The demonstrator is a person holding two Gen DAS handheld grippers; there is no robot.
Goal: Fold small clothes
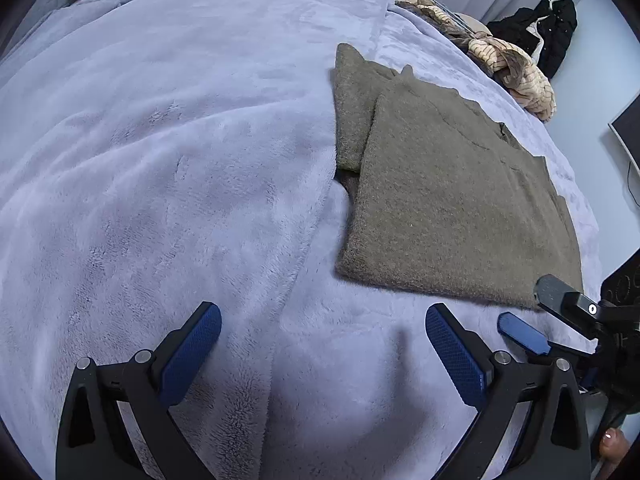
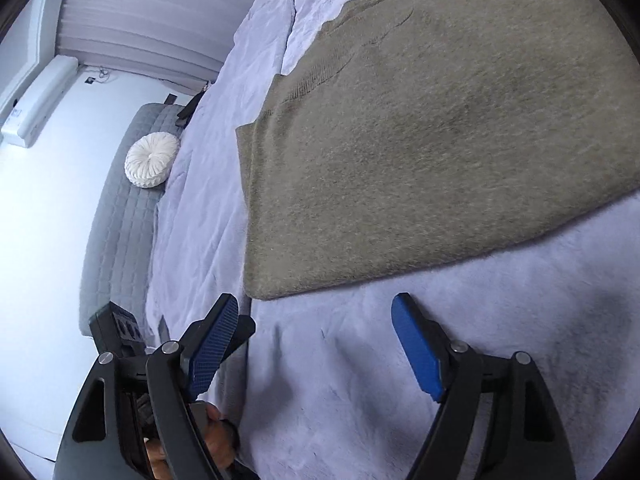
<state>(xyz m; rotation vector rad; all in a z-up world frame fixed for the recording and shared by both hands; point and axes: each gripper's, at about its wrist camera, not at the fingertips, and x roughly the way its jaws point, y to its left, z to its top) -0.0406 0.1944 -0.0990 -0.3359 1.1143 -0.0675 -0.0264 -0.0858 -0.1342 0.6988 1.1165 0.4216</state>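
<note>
An olive-brown knit sweater [image 1: 452, 200] lies folded flat on the lavender plush blanket [image 1: 180, 160], with one sleeve part [image 1: 352, 120] sticking out beside it. My left gripper [image 1: 323, 316] hovers open over bare blanket, just short of the sweater's near edge, with nothing between its blue pads. In the right wrist view the sweater [image 2: 440, 120] fills the upper right. My right gripper [image 2: 316, 300] stands open just short of its near corner and holds nothing. The right gripper [image 1: 532, 312] also shows at the left wrist view's right edge, at the sweater's near corner.
A pile of beige patterned clothes [image 1: 508, 64] and a black garment [image 1: 548, 28] lie at the bed's far right. A round white cushion [image 2: 152, 160] rests on a grey quilted pad [image 2: 120, 216]. A hand [image 2: 212, 440] grips the tool at the bottom.
</note>
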